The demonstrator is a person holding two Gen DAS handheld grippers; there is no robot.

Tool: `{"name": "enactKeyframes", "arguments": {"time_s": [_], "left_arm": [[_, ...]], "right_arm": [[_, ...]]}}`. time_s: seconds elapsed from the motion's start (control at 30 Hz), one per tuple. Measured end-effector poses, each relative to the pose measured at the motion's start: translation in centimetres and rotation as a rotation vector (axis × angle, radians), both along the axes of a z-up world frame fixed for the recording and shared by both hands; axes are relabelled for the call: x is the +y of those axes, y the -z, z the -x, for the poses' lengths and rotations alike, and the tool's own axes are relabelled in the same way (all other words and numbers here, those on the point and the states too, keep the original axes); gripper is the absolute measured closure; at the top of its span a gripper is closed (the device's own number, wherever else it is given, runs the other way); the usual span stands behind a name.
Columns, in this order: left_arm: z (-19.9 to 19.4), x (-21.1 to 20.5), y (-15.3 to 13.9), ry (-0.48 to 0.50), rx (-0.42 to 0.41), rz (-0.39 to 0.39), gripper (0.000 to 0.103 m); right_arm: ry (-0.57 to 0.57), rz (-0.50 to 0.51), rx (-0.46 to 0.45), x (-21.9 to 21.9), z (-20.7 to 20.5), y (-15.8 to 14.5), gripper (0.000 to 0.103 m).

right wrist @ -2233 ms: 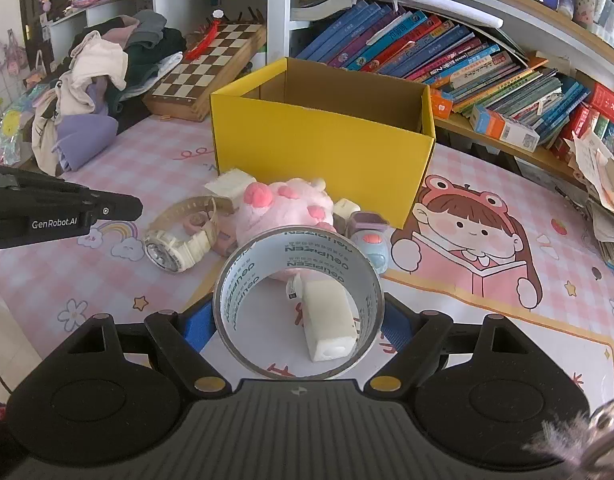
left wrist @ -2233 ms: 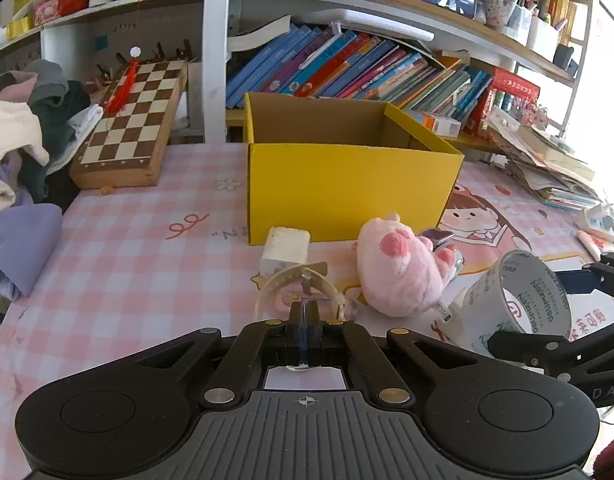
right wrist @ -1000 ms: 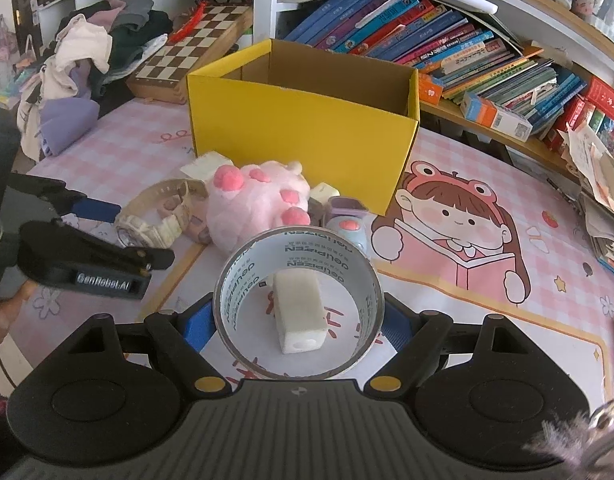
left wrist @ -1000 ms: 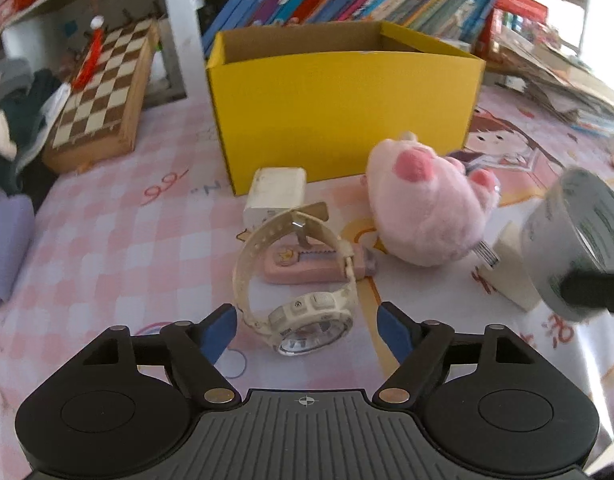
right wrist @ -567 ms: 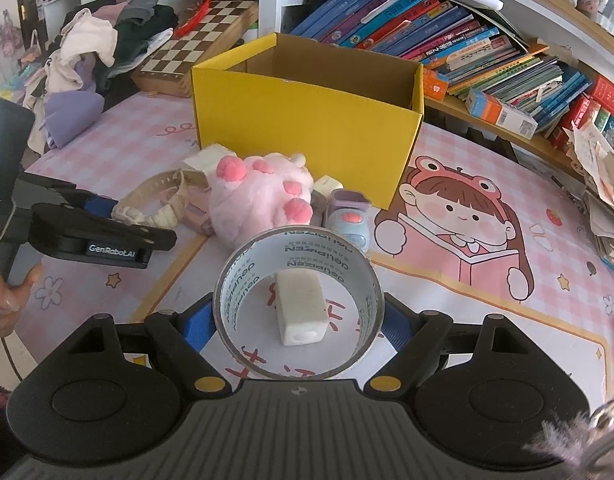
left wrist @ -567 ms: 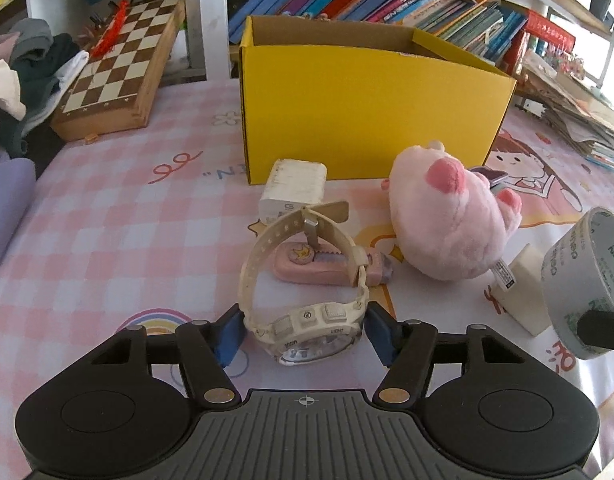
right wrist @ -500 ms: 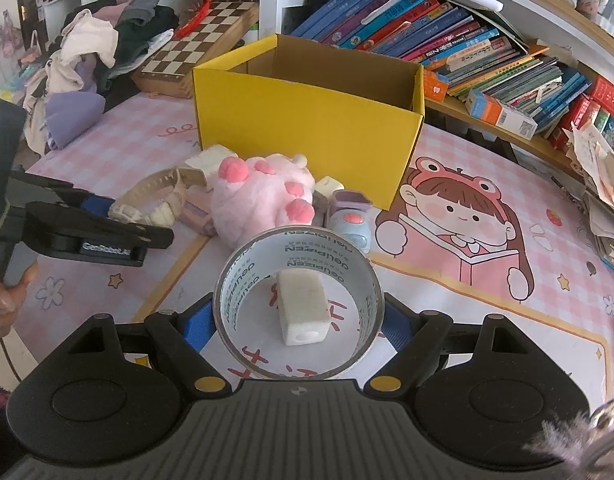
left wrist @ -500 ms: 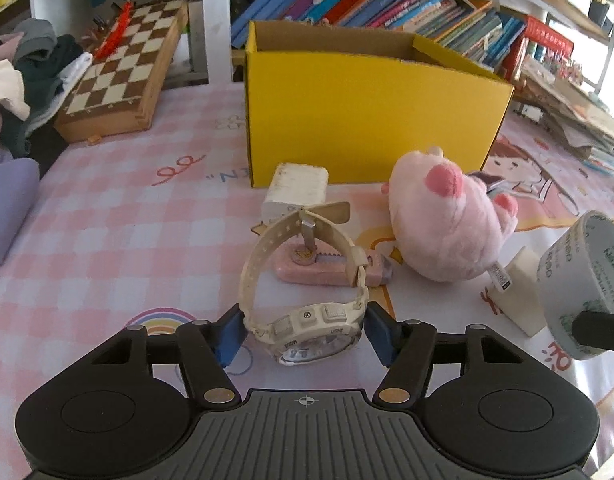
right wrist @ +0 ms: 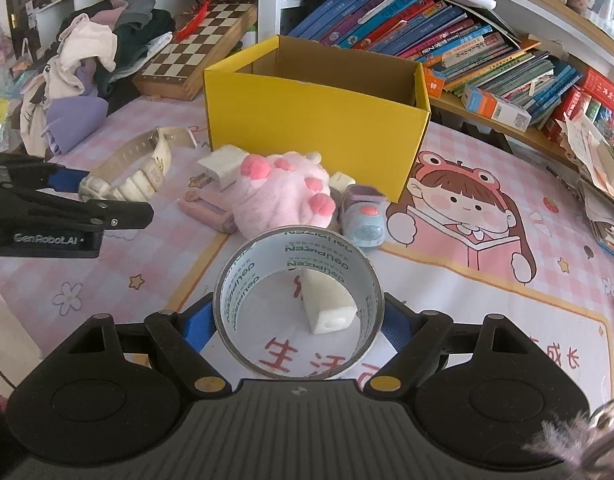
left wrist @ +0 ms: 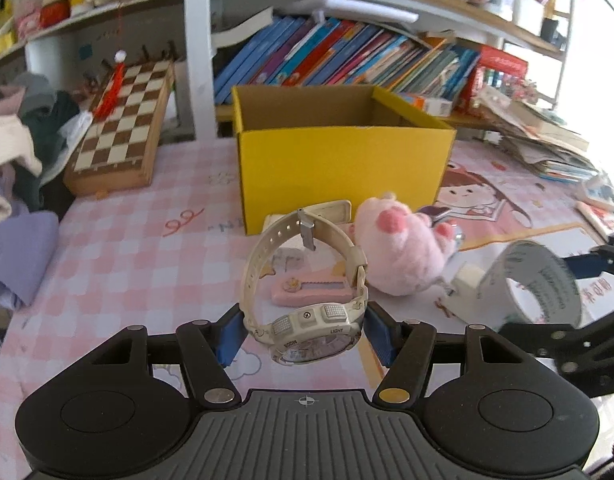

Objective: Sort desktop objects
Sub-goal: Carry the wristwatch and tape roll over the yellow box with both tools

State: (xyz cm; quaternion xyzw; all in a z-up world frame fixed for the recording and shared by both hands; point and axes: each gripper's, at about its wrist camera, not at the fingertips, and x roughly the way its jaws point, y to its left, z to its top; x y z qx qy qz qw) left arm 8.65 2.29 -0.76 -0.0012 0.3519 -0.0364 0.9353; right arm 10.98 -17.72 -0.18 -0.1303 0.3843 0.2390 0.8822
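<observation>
Currently the left gripper [left wrist: 303,334] pinches a cream wristwatch [left wrist: 307,292] by the two sides of its case, jaws pressed against it, and holds it clear of the pink checked tablecloth [left wrist: 127,256]. The watch strap loops upward in front of the camera, buckle at the top. The right gripper [right wrist: 298,316] clamps a roll of silver tape [right wrist: 298,306] between its jaws, the roll's opening facing the camera; a white block [right wrist: 327,300] on the table shows through the ring.

An open yellow box [left wrist: 343,156] stands at the middle of the table, behind the other items. In front of it lie a pink plush toy [right wrist: 283,196], a white charger [right wrist: 221,166], a flat pink item [right wrist: 205,210] and a small blue and purple gadget [right wrist: 363,216]. The gadget is just beside the plush toy, on its right in the right wrist view. A chessboard [left wrist: 123,132] sits left of the box, near a pile of clothes [right wrist: 91,68]. Books [right wrist: 447,52] fill the shelf behind.
</observation>
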Motion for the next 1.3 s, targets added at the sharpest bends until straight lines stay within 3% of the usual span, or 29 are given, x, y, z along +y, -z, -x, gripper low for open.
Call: {"name": "enactKeyframes", "arguments": {"time_s": [0.37, 0.83, 1.3], "left_arm": [[2.4, -0.4, -1.3, 0.112, -0.044, -0.048, 0.04], [3.4, -1.0, -1.5, 0.192, -0.063, -0.062, 0.04], [1.1, -2.2, -3.1, 0.166, -0.117, -0.082, 0.04]], "right_arm": [[0.118, -0.056, 0.019, -0.9, 1.7, -0.7, 0.021], [0.134, -0.05, 0.006, -0.4, 3.0, -1.2, 0.021], [0.08, -0.067, -0.04, -1.1, -1.2, -2.9, 0.021]]}}
